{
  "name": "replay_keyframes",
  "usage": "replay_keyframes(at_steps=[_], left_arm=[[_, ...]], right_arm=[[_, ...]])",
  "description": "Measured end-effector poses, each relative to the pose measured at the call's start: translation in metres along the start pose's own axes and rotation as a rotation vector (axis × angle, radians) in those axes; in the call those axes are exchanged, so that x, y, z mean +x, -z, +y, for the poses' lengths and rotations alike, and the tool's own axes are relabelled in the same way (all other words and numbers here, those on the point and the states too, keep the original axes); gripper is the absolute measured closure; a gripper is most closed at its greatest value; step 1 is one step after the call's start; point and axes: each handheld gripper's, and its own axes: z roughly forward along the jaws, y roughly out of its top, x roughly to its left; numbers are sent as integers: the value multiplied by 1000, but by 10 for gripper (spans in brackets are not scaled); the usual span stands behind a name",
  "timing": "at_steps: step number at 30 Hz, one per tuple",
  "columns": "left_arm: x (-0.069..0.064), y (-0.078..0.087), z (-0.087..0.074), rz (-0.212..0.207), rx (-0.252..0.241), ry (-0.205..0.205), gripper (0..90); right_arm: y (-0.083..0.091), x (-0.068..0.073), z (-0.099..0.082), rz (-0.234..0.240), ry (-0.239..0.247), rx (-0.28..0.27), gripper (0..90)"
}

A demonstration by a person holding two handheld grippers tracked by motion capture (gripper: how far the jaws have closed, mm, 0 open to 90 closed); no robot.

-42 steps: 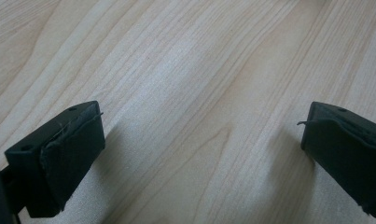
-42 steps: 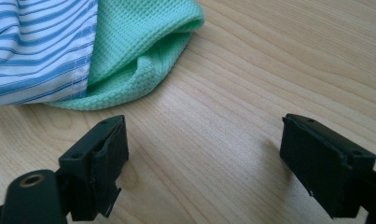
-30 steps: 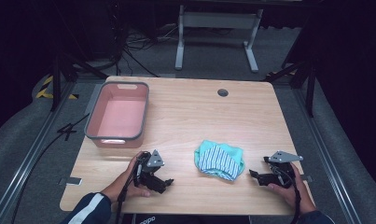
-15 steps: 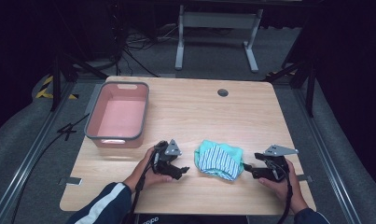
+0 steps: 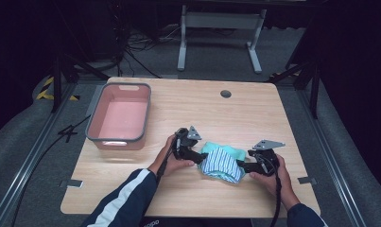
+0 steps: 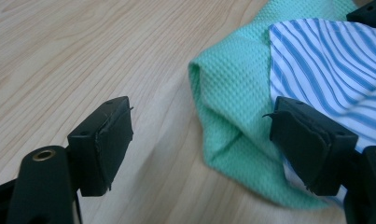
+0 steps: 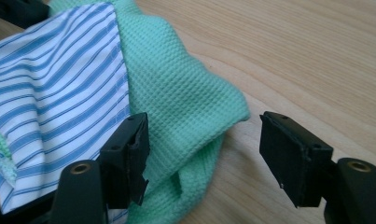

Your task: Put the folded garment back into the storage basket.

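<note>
Both claws—left [image 5: 197, 157], right [image 5: 242, 166]—sat apart at the cloth's [image 5: 221, 163] edges, jaws just narrowing, nothing gripped yet—the tub [image 5: 94, 124] empty.

- left sleeve [image 5: 126, 196]: dark navy with a broad white stripe running down it.
- right sleeve [image 5: 304, 216]: dark, perhaps navy too; little of it shows.
- left gripper [image 5: 194, 153] and right gripper [image 5: 244, 165]: black, each topped by a grey three-cornered plate.
- pads [image 6: 106, 144]: blocky black rubber, edges frayed, brass-ringed holes behind.
- thin black cables trail back.
</note>
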Motion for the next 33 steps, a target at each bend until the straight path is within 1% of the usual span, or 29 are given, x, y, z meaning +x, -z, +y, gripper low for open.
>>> replay_keyframes(at_steps=[1,2,4,5,6,9,11,12,13,15,16,17,18,19,20,25,27,29,32,33], left_arm=[[-1,-3,0,-8,4,9,212],[-1,-6,0,-12,11,10,212],[-1,-11,-1,-8,30,0,205],[-2,-13,-2,-10,31,4,204],[-2,-13,-3,-13,20,9,204],[-1,-13,-7,-22,17,24,206],[-3,-12,-10,-26,0,20,207],[-5,-10,-11,-22,4,12,212],[-7,-9,-13,-26,-5,17,229],[-10,-6,-15,-32,-7,15,283],[-12,-5,-17,-38,-18,13,309],[-13,-3,-18,-44,-14,6,341],[-13,-2,-18,-43,-7,-2,367],[-14,-1,-18,-51,-3,6,390],[-14,0,-18,-58,4,-1,426],[-16,1,-17,-91,7,-3,621],[-16,2,-16,-109,9,6,689],[-16,1,-16,-137,5,31,752],[-15,1,-15,-149,6,30,795],[-15,1,-15,-146,13,26,804]], right_arm=[[-1,1,0,3,-1,4,337],[-2,2,0,-2,7,7,337],[-5,3,-1,-4,7,20,335],[-7,3,-1,-2,7,25,332],[-8,3,-2,1,4,29,326],[-9,4,-3,-5,1,22,320],[-9,5,-4,-16,2,18,320],[-9,6,-4,-17,0,21,328],[-8,7,-4,-20,9,26,356],[-7,10,-3,-19,13,30,422],[-7,11,-3,-14,18,34,469],[-6,14,-2,-6,16,37,514],[-6,15,-2,-2,18,38,533],[-6,15,-1,-3,17,42,556],[-6,16,0,-1,18,45,584],[-6,19,1,21,17,51,734],[-6,19,1,35,8,47,765],[-6,19,0,43,7,45,787],[-6,19,0,42,12,45,807],[-6,20,0,41,16,43,812]])
